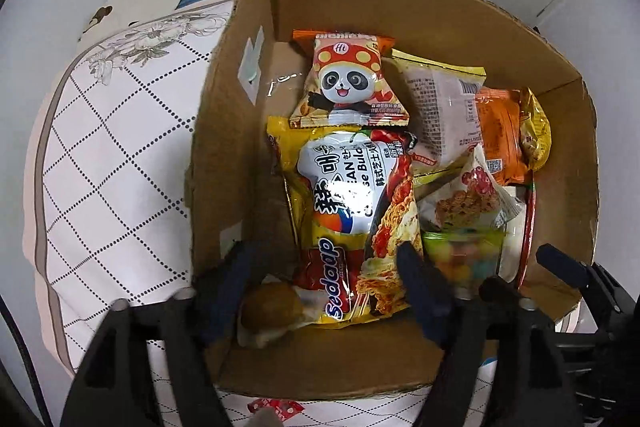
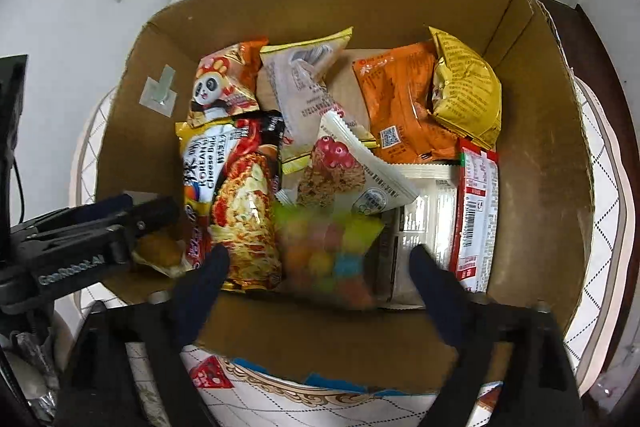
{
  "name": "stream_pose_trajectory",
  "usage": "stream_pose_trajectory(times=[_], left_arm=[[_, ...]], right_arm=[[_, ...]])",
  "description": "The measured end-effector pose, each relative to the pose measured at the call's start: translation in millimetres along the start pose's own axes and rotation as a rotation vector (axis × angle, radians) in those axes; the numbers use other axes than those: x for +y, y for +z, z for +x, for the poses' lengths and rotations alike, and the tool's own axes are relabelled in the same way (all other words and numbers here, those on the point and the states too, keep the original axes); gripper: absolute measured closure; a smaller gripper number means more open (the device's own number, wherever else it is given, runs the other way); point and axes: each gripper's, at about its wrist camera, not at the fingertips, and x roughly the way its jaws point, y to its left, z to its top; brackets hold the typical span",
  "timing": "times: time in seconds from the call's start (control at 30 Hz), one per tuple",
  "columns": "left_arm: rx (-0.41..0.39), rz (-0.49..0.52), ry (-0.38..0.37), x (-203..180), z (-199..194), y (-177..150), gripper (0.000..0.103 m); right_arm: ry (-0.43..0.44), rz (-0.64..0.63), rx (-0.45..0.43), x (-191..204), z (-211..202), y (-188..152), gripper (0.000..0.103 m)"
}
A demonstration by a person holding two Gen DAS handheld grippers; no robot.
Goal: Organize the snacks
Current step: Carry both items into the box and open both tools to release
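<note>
Left wrist view first: the left tongs point(image 1: 326, 267) hang spread over the near end of the cardboard box point(image 1: 440, 11), nothing pinched between them. Below them lies the yellow noodle packet point(image 1: 352, 211), running from the centre toward 6 o'clock. A panda snack bag point(image 1: 348, 83) sits above it at about 12 o'clock, with a clear-backed packet point(image 1: 440, 115) and an orange packet point(image 1: 500, 131) off toward 2 o'clock. A bag of coloured candies point(image 1: 464, 259) rests at 4 o'clock, and a small brown bun-like item point(image 1: 272, 305) at 7 o'clock. One red wrapper point(image 1: 276, 409) lies outside the box on the quilted bed cover point(image 1: 112, 163), at 6 o'clock.

Right wrist view: the right tongs point(image 2: 320, 263) are also spread wide and empty, with the blurred candy bag point(image 2: 332, 251) just under them, seemingly dropping free. A gold packet point(image 2: 468, 95) sits at 2 o'clock, and a red and white packet point(image 2: 476, 211) stands along the 3 o'clock side.

Most snacks look gathered into the box already, though loosely heaped. At least the red wrappers outside are left, and perhaps some tidying.
</note>
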Motion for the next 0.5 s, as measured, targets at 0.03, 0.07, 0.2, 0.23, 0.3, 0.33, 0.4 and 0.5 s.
stream_pose_trajectory(times=[0.03, 0.07, 0.2, 0.23, 0.3, 0.33, 0.4, 0.5], left_arm=[[-0.002, 0.004, -0.003, -1.1, 0.5, -1.0, 0.023], [-0.001, 0.01, -0.001, -2.4, 1.0, -1.7, 0.019], [-0.015, 0.022, 0.027, -6.2, -6.8, -5.9, 0.018], [-0.024, 0.023, 0.028, -7.1, -8.4, -7.3, 0.018], [-0.032, 0.026, 0.036, -8.7, -12.2, -10.4, 0.018], [-0.038, 0.03, 0.033, -10.2, -13.7, -12.7, 0.018], [-0.045, 0.033, 0.035, -12.2, -18.5, -16.2, 0.018], [-0.077, 0.036, 0.033, -15.2, -27.2, -23.3, 0.018]], right_arm=[[-0.014, 0.002, 0.005, -1.5, 1.6, 0.7, 0.008], [-0.016, 0.002, 0.005, -2.7, 3.3, 0.4, 0.007], [-0.045, 0.018, -0.019, -12.8, -1.8, -1.5, 0.007], [-0.057, 0.017, -0.028, -15.5, -3.7, -2.9, 0.007], [-0.079, 0.02, -0.035, -20.0, -6.4, -5.5, 0.007], [-0.087, 0.018, -0.04, -22.4, -8.2, -7.9, 0.007], [-0.103, 0.019, -0.049, -25.6, -11.5, -11.3, 0.007], [-0.113, 0.028, -0.07, -31.2, -20.3, -17.5, 0.007]])
